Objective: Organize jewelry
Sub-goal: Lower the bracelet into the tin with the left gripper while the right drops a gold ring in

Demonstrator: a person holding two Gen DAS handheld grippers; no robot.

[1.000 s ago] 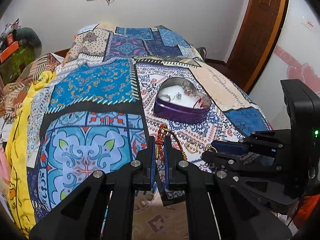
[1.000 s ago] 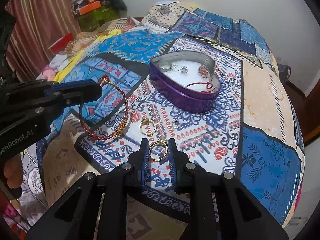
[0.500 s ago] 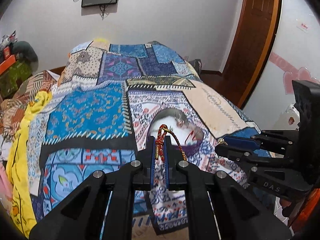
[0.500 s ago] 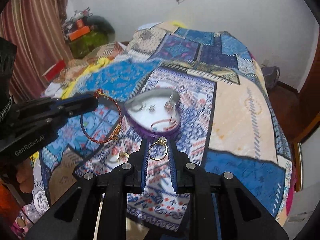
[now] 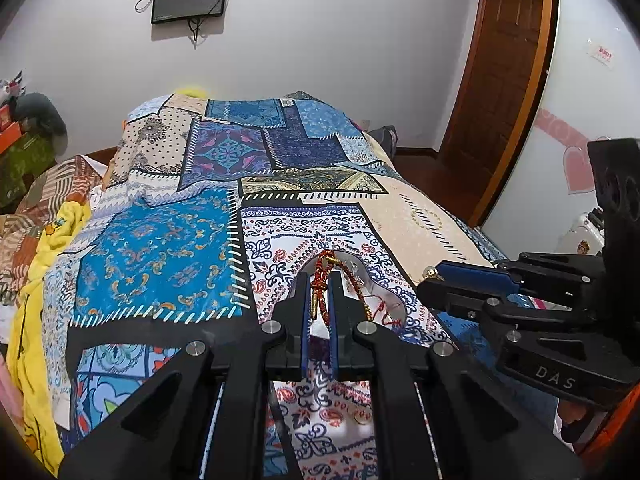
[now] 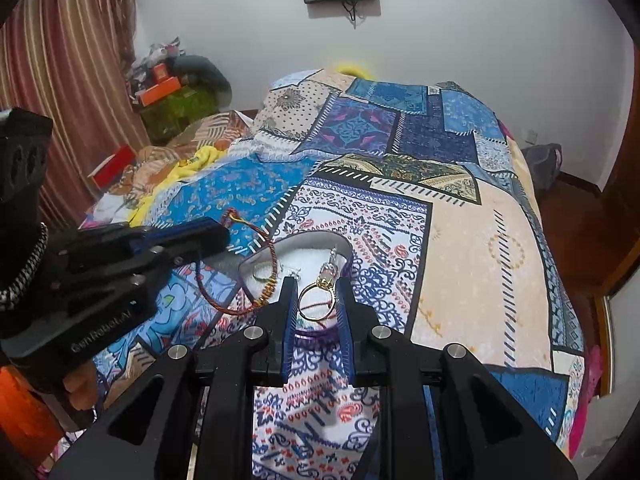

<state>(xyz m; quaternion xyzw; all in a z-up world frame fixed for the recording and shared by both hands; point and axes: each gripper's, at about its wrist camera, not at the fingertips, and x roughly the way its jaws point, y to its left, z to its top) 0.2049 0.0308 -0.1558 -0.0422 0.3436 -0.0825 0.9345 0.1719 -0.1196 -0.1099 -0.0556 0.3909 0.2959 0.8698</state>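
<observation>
The left tool (image 5: 321, 280) is clamped on the limp, light cord bracelet (image 6: 256, 276), dangling over the heart-shaped box (image 6: 280, 246) on the bed (image 6: 460, 240). The right tool (image 6: 318, 300) pinches the stiff, slippery gold ring (image 6: 316, 300) by its band.

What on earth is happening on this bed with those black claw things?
A person is sorting jewelry with a handheld gripper in each hand. The left gripper pinches a red-and-gold braided bracelet, and the right gripper holds a gold ring. Both hover over a purple heart-shaped box on the patchwork bedspread, which already holds a few small pieces. Nothing has been dropped in yet.
</observation>
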